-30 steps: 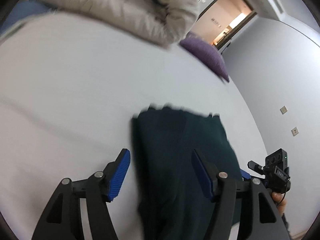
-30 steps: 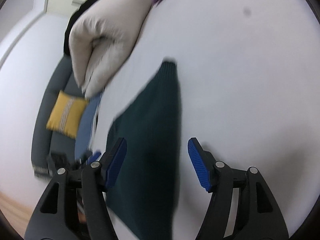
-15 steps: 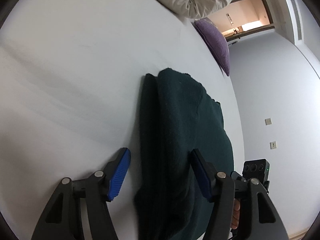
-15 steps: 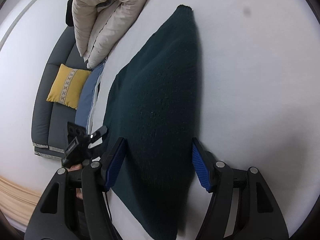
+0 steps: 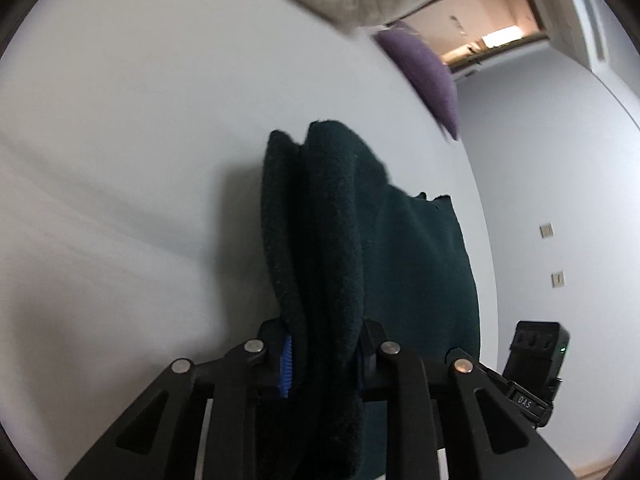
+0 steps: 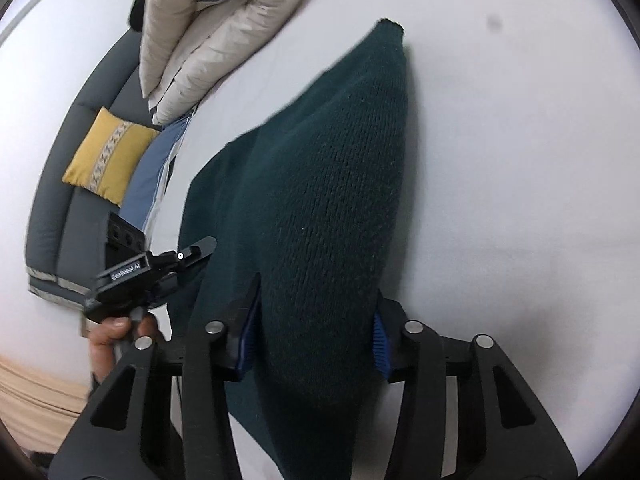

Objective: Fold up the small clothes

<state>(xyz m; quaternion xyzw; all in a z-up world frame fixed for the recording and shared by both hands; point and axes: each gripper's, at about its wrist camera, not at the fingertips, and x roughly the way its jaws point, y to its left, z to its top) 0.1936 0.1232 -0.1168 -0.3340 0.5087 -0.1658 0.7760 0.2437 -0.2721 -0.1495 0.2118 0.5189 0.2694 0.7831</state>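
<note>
A dark green knit garment lies folded lengthwise on a white bed surface. My left gripper is closing its jaws, and the blue pads squeeze a thick, bunched fold at the garment's near end. In the right wrist view the same garment runs away from me toward the far end. My right gripper is closing too, with the knit filling the gap and touching both pads. The left gripper's body and the hand that holds it show at the lower left of that view.
A beige padded jacket lies on the far part of the bed. A purple cushion sits near an open doorway. Beside the bed are a grey sofa, a yellow cushion and blue cloth.
Both grippers went from wide jaws straddling the garment's end to jaws drawn in onto it. The cloth between the left pads has bunched into a raised ridge.
</note>
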